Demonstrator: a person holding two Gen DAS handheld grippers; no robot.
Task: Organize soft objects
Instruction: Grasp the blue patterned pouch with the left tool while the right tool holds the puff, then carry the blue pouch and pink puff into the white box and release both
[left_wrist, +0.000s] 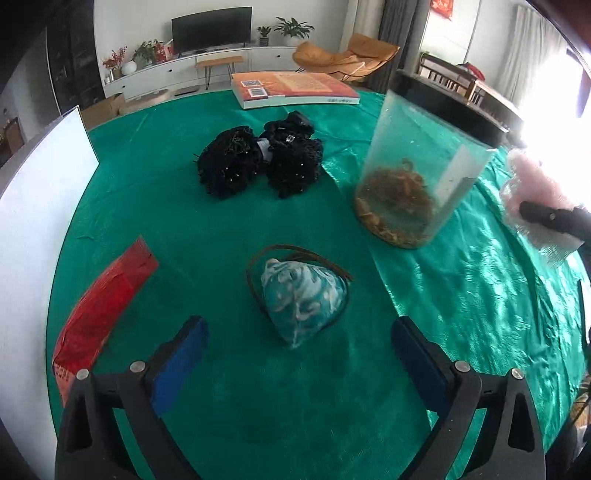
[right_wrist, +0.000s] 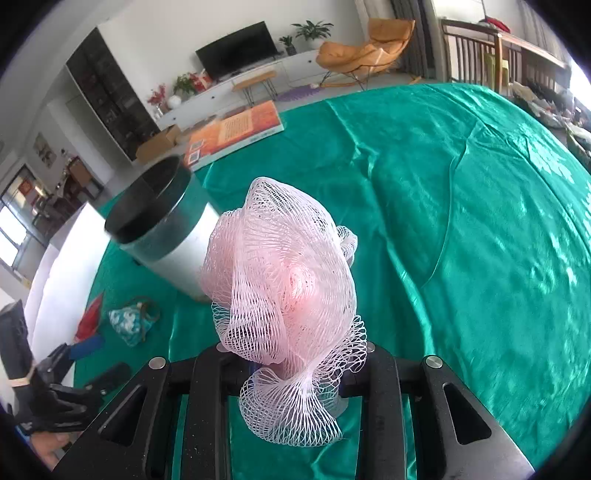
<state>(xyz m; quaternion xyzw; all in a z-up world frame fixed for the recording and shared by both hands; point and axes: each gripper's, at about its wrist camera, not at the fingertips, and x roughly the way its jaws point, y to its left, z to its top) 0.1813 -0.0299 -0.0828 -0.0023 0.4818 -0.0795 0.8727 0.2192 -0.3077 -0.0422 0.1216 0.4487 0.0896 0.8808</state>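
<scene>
My right gripper (right_wrist: 295, 363) is shut on a pink mesh bath pouf (right_wrist: 284, 280) and holds it above the green tablecloth; the pouf also shows at the right edge of the left wrist view (left_wrist: 535, 184). My left gripper (left_wrist: 297, 343) is open and empty, low over the table, with a small teal-and-white pouch (left_wrist: 301, 299) with a brown cord lying between and just ahead of its blue pads (left_wrist: 181, 365). The pouch also shows in the right wrist view (right_wrist: 129, 321). A black mesh pouf (left_wrist: 258, 158) lies farther back.
A clear plastic jar (left_wrist: 417, 166) with a black rim and brown contents stands right of centre; it also shows in the right wrist view (right_wrist: 166, 229). An orange book (left_wrist: 291, 88) lies at the far edge. A red packet (left_wrist: 103, 310) and a white board (left_wrist: 37, 206) are at the left.
</scene>
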